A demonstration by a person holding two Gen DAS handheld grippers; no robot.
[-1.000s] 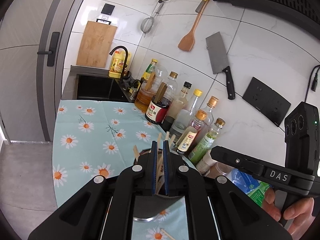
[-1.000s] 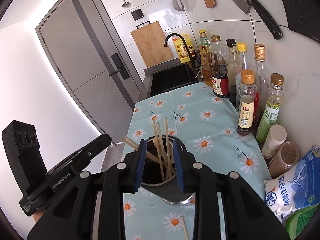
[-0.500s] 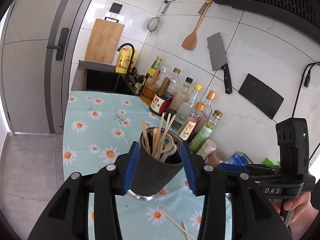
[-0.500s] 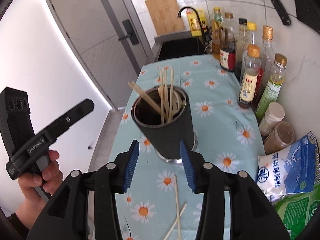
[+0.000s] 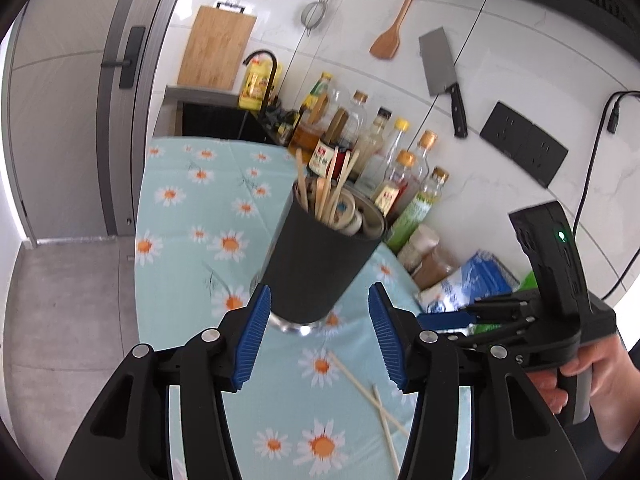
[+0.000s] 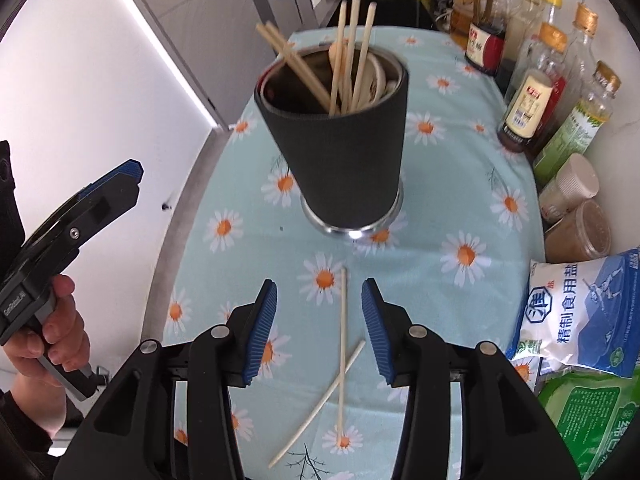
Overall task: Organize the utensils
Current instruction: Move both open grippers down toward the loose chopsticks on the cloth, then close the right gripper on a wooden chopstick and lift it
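Observation:
A dark cup-shaped holder (image 5: 320, 264) stands on the daisy tablecloth (image 5: 192, 208), filled with several wooden chopsticks and spoons. My left gripper (image 5: 318, 332) hangs just short of its base. Its jaws are opening and the blue pads (image 5: 252, 332) stand off the holder's sides, gripping nothing. In the right wrist view the holder (image 6: 340, 152) is farther ahead. My right gripper (image 6: 319, 328) is open and points steeply down over two loose chopsticks (image 6: 342, 340) that lie crossed on the cloth. The straight one runs between the jaws, untouched.
Sauce and oil bottles (image 5: 400, 176) line the tiled wall behind the holder. Jars (image 6: 568, 188) and a salt bag (image 6: 584, 312) sit at the right. A black sink (image 5: 216, 120) lies at the far end. The counter's left edge drops to the floor (image 5: 72, 300).
Both grippers pulled back from above the holder and sank. The left jaws went from shut to open and the right jaws widened. The right gripper tipped down, bringing the loose chopsticks into view.

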